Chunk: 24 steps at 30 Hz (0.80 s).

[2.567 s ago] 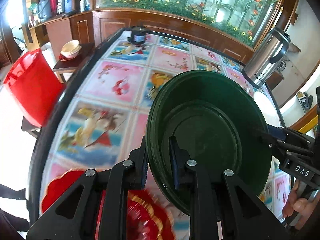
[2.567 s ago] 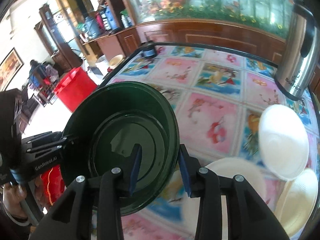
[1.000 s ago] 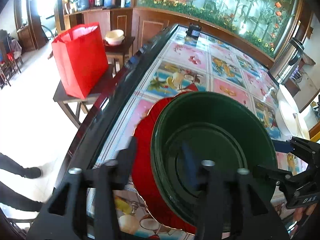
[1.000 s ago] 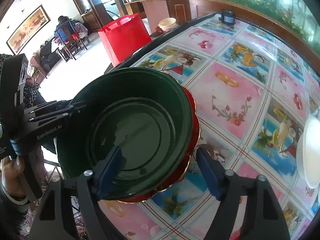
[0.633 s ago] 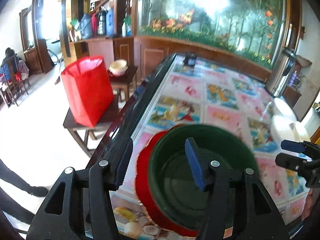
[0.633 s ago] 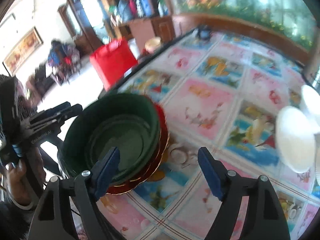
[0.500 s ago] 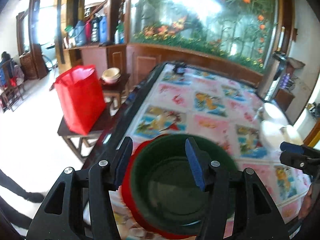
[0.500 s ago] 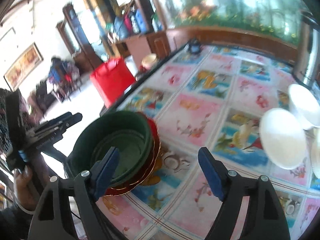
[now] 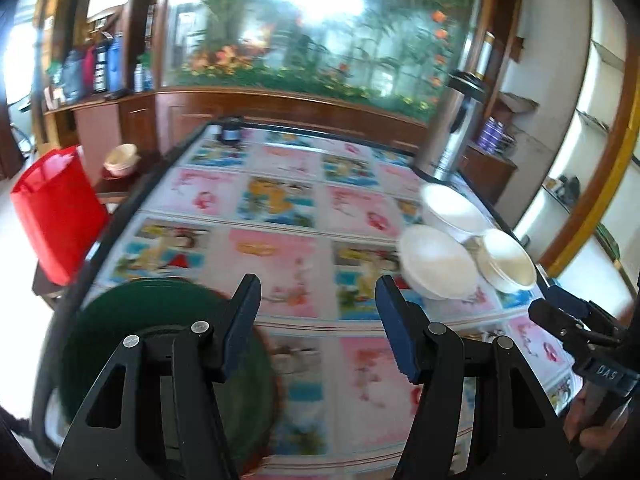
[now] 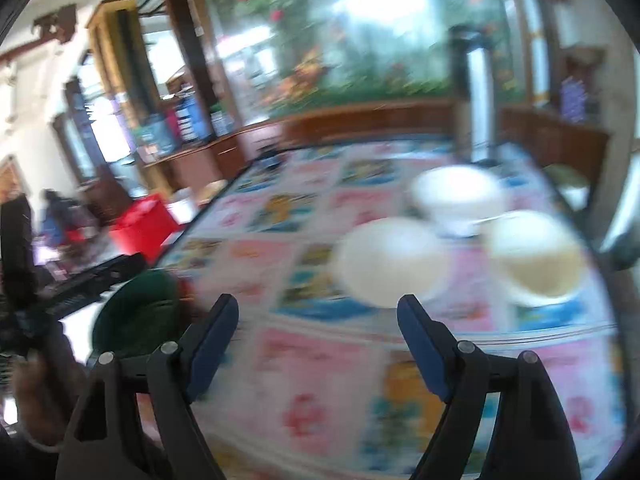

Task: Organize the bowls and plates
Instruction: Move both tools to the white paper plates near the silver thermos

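The dark green bowl sits at the table's near left corner; a red plate edge shows beside it in the blurred right wrist view, where the bowl is at lower left. Three white dishes stand at the right: a white plate, a white bowl behind it and a cream bowl. They also show in the right wrist view: plate, white bowl, cream bowl. My left gripper is open and empty above the table. My right gripper is open and empty.
The table has a picture-tile cloth. A steel thermos stands at the back right and a small dark jar at the far edge. A red bag stands on a side table at left.
Both grippers let go of the green bowl, which now rests on the red plate. Both have lifted back and swung right toward the white dishes.
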Each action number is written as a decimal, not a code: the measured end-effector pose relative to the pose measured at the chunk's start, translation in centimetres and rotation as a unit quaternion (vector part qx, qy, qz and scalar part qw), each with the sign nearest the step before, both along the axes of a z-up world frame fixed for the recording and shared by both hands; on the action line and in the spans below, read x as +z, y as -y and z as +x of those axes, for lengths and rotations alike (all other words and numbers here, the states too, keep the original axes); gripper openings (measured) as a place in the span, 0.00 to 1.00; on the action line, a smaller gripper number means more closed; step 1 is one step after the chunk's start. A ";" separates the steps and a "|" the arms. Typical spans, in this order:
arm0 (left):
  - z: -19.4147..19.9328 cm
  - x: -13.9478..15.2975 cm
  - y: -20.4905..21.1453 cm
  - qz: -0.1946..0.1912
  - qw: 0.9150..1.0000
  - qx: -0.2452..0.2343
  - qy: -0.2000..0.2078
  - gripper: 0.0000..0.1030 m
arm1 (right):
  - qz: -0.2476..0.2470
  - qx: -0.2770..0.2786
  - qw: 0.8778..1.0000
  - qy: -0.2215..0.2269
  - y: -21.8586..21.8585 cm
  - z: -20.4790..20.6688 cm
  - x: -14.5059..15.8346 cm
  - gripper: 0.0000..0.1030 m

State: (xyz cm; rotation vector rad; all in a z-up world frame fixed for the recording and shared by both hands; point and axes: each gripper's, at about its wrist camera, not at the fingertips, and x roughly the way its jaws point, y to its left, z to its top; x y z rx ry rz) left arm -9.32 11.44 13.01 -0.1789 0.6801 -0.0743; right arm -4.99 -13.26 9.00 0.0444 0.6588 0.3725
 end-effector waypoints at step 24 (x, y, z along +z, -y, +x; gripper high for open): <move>6.3 -4.8 9.6 -0.004 0.995 -0.071 -0.075 0.58 | -0.029 -0.082 0.996 -0.037 5.8 2.7 -2.9 0.85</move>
